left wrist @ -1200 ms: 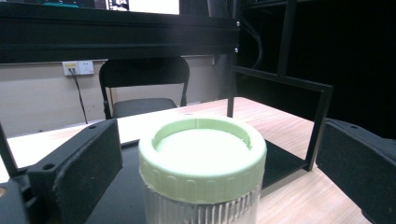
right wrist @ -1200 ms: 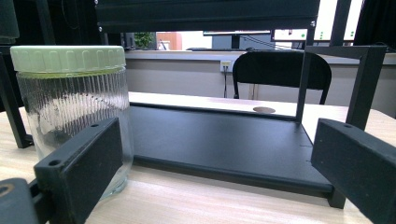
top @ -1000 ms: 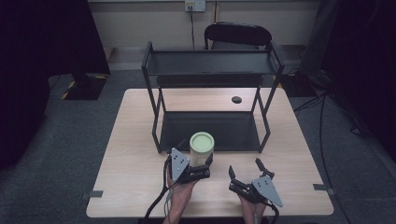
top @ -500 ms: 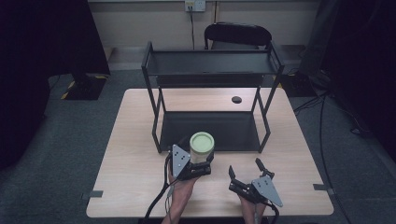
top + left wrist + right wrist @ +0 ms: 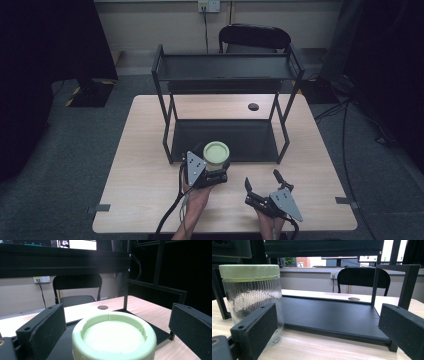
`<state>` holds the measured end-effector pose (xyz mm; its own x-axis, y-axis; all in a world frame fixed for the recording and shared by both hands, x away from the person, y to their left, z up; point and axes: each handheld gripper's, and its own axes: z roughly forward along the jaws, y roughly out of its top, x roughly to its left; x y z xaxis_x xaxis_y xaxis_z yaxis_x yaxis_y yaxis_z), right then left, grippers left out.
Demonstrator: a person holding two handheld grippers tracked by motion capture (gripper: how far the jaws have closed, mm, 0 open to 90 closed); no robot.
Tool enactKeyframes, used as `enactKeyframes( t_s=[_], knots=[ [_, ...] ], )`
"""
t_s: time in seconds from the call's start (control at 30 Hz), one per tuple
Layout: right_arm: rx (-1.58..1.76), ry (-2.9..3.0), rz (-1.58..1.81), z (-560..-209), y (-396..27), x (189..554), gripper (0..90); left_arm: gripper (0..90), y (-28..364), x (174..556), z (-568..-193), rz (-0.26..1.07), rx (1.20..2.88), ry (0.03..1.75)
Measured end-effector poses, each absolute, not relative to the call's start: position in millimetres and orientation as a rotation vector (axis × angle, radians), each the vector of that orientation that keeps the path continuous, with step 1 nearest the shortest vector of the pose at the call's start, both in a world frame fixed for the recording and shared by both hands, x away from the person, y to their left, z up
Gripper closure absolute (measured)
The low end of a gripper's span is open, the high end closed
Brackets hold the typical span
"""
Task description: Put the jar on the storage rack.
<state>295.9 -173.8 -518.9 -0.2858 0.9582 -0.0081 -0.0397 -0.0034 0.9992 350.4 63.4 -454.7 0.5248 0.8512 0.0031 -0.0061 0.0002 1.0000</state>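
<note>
In the high view, a ribbed glass jar (image 5: 216,159) with a pale green lid (image 5: 216,152) is seen just ahead of the left gripper (image 5: 214,175), at the front edge of a black two-tier rack (image 5: 227,75) on the wooden table (image 5: 145,150). From this view it cannot be told whether the left jaws touch the jar. The right gripper (image 5: 263,182) is seen to the jar's right, apart from it, with its jaws spread wide over bare table. A small dark disc (image 5: 253,106) lies on the table beyond the rack's lower shelf.

In the left gripper view, the green lid (image 5: 113,336) is seen low between the two jaws, which are held apart with a gap on either side of it.

In the right gripper view, the jar (image 5: 254,300) is shown standing upright on the table, ahead and left of the open jaws, just before the rack's lower shelf (image 5: 332,317). A black chair (image 5: 362,280) is seen behind the table.
</note>
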Motion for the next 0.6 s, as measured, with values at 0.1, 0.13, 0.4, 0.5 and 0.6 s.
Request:
enactKeyframes(
  t_s=[0.1,0.13,0.4,0.5,0.6],
  knots=[
    [1.027,1.389,1.436,-518.9,-173.8,295.9,1.3,0.4,61.3,349.6,-455.3,0.799,1.410,0.775],
    [1.027,1.389,1.436,-518.9,-173.8,295.9,1.3,0.3,60.3,349.7,-455.9,0.800,1.410,0.770],
    [1.026,1.390,1.437,-518.9,-173.8,295.9,1.3,0.3,60.4,354.4,-463.8,0.813,1.424,0.770],
    [1.026,1.390,1.437,-518.9,-173.8,295.9,1.3,0.4,61.4,357.0,-466.3,0.790,1.432,0.777],
    [1.026,1.391,1.437,-518.8,-173.8,296.0,1.3,0.4,60.8,357.8,-467.8,0.796,1.437,0.774]
  ],
)
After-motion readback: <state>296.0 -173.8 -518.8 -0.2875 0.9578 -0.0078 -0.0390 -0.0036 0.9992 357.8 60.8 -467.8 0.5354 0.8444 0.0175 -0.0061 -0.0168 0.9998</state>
